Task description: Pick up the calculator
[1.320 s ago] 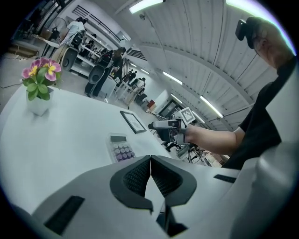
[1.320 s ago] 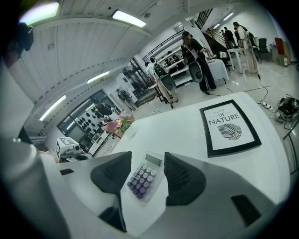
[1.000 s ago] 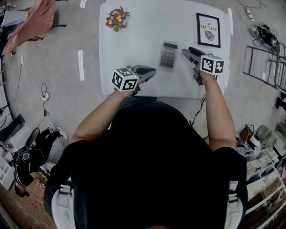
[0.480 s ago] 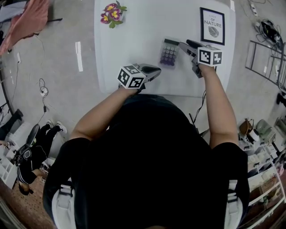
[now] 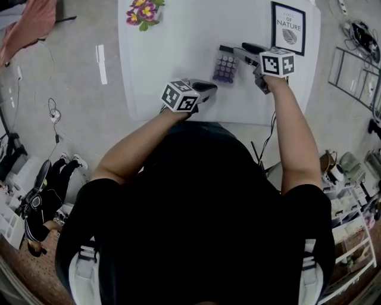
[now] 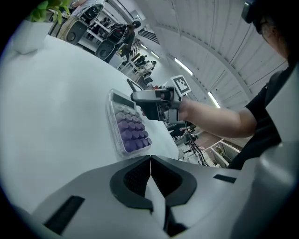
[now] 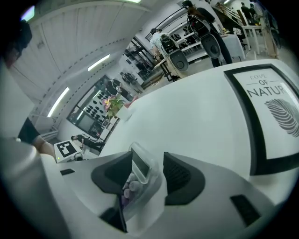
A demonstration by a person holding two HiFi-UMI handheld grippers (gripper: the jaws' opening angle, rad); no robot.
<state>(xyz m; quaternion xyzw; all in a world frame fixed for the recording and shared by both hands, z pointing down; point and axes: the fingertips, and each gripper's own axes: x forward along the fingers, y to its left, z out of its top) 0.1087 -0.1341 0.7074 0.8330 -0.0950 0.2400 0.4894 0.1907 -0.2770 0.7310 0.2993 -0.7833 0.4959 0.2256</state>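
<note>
Head cam looks steeply down on the table (image 5: 178, 59). Gripper cams sit low & close; all share the calculator (image 5: 225, 64).

One table (image 5: 178, 53) bears three things, one of each kind: one calculator (image 5: 225, 64) near its middle, one framed print (image 5: 289, 27) at its far right corner, and one bunch of flowers (image 5: 140, 12) at its far left corner. The bunch has perhaps three blooms, though the picture's edge cuts it off.

There are two grippers over the table's near half, the left gripper (image 5: 209, 89) and the right gripper (image 5: 243, 50). Each carries one marker cube, two cubes in all.

Left of the table lie one white floor strip (image 5: 101, 64) and one pink cloth (image 5: 30, 27). Right of the table stands one metal rack (image 5: 357, 71). Left of the table and nearer is one other person in black (image 5: 36, 211).
</note>
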